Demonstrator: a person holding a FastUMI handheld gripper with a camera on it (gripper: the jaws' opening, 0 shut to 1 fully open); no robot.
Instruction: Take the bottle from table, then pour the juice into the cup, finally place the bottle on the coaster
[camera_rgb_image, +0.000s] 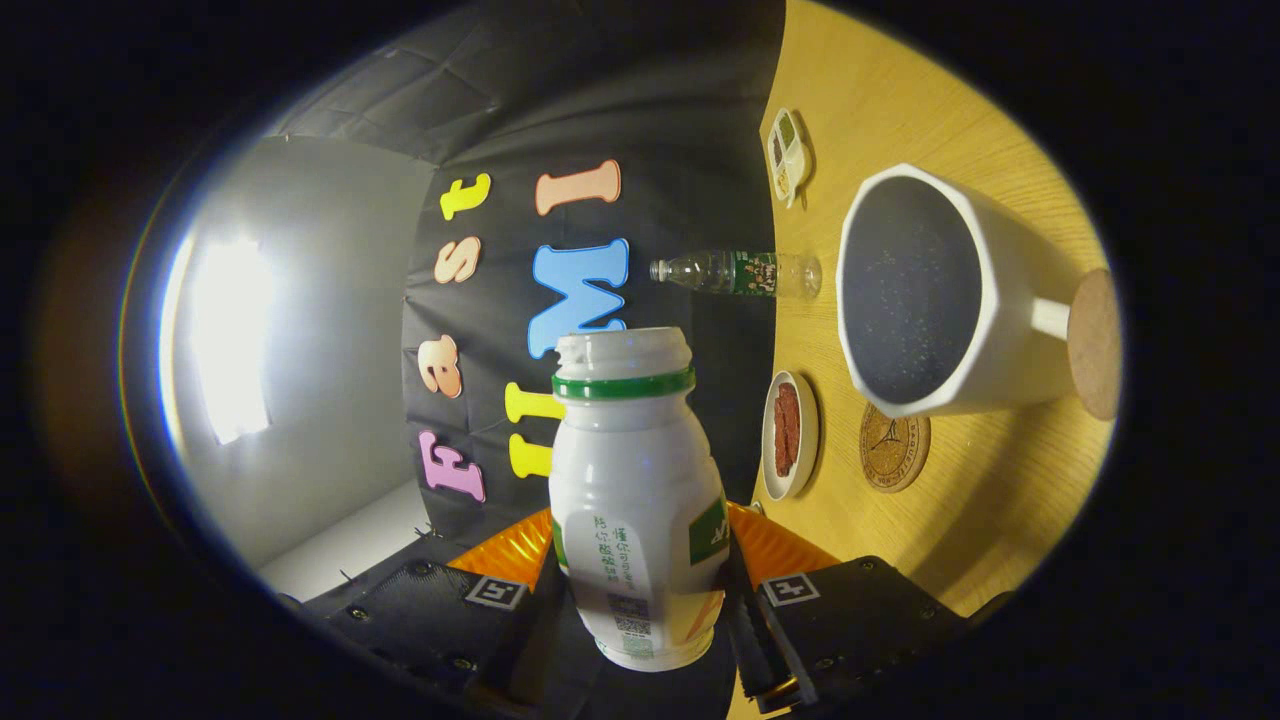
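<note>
My gripper (642, 560) is shut on a white juice bottle (636, 480) with a green ring and an uncapped mouth; both fingers press its lower body. The whole view is rolled about a quarter turn, so the wooden table (1000, 500) stands like a wall beyond the fingers. The bottle's mouth lies level with the white cup (950, 300), whose dark inside faces me; a gap separates mouth and cup. A round wooden coaster (894, 447) with a star mark lies on the table just beside the cup's base.
A clear plastic water bottle (738, 273) stands on the table past the cup. Beside it are a small white dish (789, 434) with reddish food, a small white tray (789, 155), and a cork disc (1094, 343) by the cup's handle. Bright light comes from a booth panel (230, 340).
</note>
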